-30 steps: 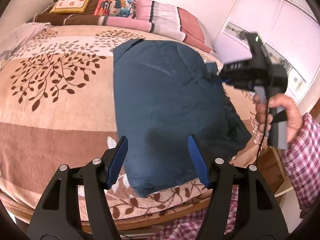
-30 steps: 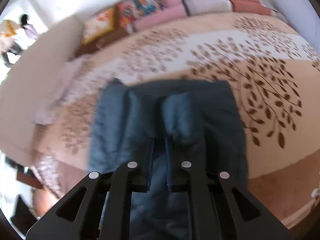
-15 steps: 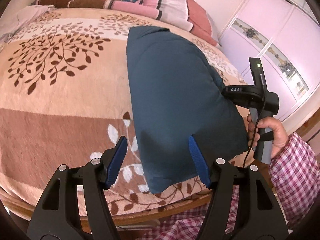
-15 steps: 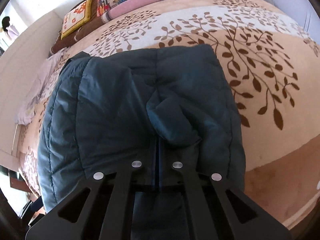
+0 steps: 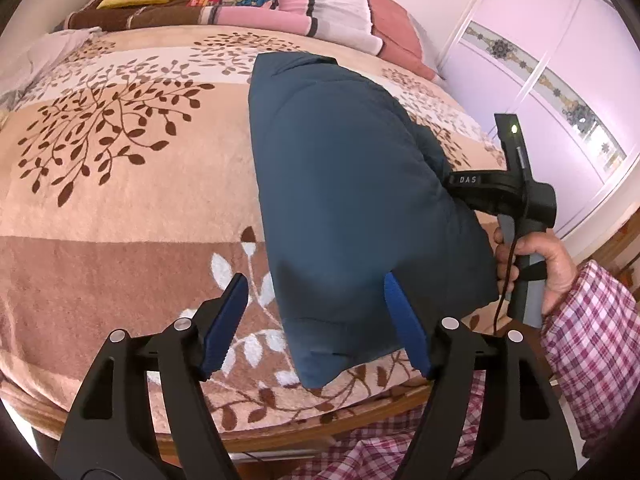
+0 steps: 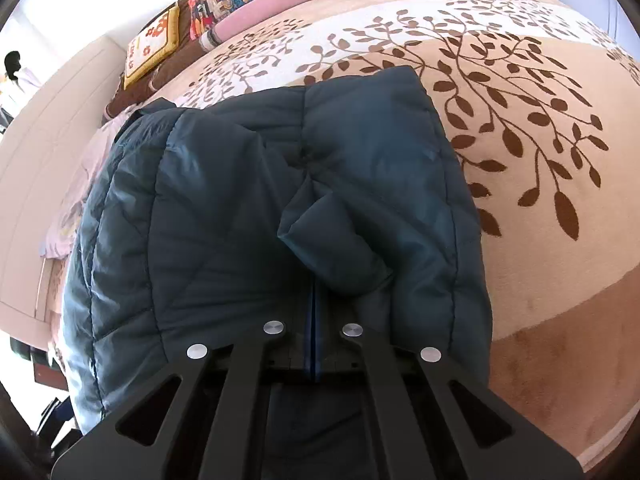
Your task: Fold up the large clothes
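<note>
Bright, even daylight fills both views, blown out to white at the upper left of the right wrist view. Both frames are sharp. Fisheye distortion bows the bed [image 5: 120, 208] outward; black vignetting rings each frame.

The jacket [image 5: 352, 200] is quilted cloth with a smooth, faintly shiny shell — stitch lines and puffed panels show clearly from the right wrist [image 6: 224, 216]. The blanket [image 5: 120, 184] under it is thick, fuzzy plush, matt, with a leaf print. The pillows [image 5: 320, 8] at the head look like soft woven cloth. The left gripper [image 5: 316, 320] is matt black plastic with bright metal rivets, and its pads [image 5: 404, 324] are blue and ribbed, rubbery in look. The right gripper [image 6: 314, 320] has the same black plastic and rivets. The bed frame [image 5: 280, 436] is varnished wood — the wardrobe doors [image 5: 568, 40] are smooth and glossy.
</note>
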The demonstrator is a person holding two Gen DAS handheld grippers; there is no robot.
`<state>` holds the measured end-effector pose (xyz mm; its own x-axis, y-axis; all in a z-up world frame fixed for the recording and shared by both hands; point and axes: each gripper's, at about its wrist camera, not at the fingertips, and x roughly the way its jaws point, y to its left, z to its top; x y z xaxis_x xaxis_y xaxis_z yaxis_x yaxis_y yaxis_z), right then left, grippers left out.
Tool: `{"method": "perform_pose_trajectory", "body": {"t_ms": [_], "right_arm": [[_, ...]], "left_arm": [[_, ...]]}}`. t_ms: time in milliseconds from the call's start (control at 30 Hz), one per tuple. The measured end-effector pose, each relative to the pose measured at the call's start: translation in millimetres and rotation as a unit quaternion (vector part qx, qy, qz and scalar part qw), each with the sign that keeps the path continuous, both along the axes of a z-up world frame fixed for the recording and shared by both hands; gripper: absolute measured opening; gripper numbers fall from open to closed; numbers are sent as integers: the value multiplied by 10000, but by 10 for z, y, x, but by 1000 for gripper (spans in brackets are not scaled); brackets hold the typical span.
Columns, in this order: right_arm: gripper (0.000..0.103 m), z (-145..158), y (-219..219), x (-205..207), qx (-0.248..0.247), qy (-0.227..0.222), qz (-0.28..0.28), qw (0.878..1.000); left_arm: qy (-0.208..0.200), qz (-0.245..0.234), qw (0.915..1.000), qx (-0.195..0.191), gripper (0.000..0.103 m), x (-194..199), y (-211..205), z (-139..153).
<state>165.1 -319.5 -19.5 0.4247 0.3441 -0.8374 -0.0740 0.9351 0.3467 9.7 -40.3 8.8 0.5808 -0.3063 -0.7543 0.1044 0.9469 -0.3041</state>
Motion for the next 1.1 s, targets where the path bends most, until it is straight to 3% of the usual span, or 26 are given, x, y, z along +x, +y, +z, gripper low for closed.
{"method": "perform_pose_trajectory", "body": {"t_ms": [200,667,1100], "right_arm": [[0,76,88,-19,-276,38,-45,9996],[3,411,169,-209,-282,-101,-62,9995],[9,693,62,-1092,242,-484,155,9984]], "left_arm": [[-21,-27,9998,206,71,-4,-64,-10],[-29,-127,9993,355,71,-12,-135,0],[-31,-112,9993,359,71,-22,-142,19]]}}
